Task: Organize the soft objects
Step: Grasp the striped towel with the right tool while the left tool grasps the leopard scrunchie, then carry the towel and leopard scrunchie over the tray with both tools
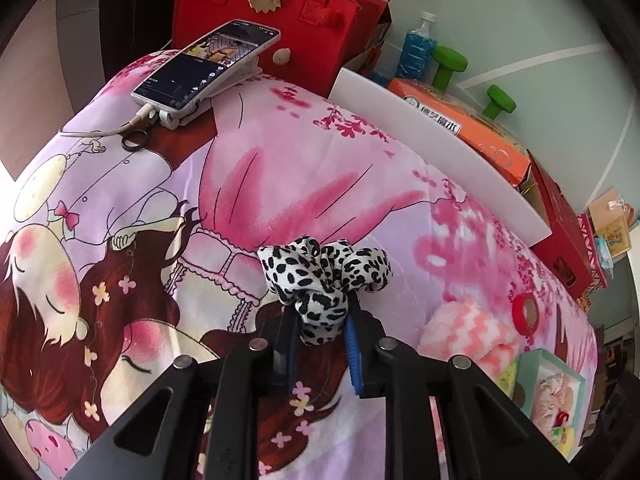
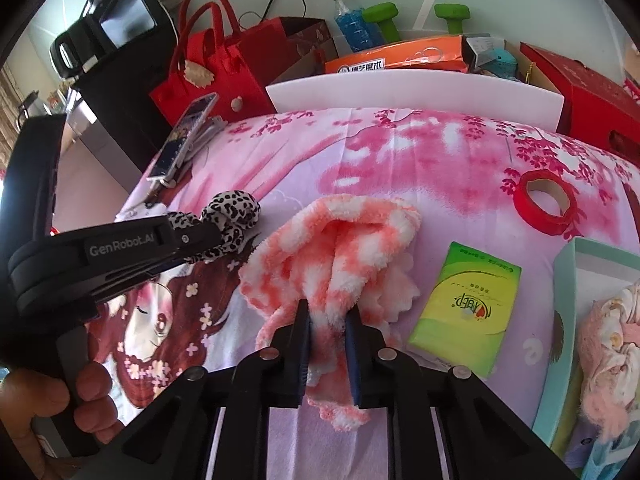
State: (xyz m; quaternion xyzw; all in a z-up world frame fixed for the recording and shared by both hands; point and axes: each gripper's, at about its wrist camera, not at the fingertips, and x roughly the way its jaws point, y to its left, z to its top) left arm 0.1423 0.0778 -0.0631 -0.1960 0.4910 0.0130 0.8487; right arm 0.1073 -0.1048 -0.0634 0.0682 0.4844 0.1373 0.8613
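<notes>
My left gripper [image 1: 320, 312] is shut on a black-and-white leopard scrunchie [image 1: 326, 276], held just above the pink cartoon bedsheet [image 1: 280, 160]. The scrunchie also shows in the right wrist view [image 2: 230, 216], with the left gripper's body [image 2: 116, 256] in front of it. My right gripper [image 2: 328, 316] is shut on a fluffy pink-and-white towel [image 2: 340, 240] bunched on the sheet. The towel also shows in the left wrist view [image 1: 468, 328]. A light blue box [image 2: 576, 320] at the right holds a pink plush item [image 2: 612, 356].
A green tissue pack [image 2: 466, 304] lies right of the towel. A red tape roll [image 2: 546, 200] lies beyond it. A phone on a stand [image 1: 208, 64] and a black ring [image 1: 134, 142] sit at the far left. A white board [image 2: 400, 92], red felt bag [image 1: 272, 16] and boxes line the back.
</notes>
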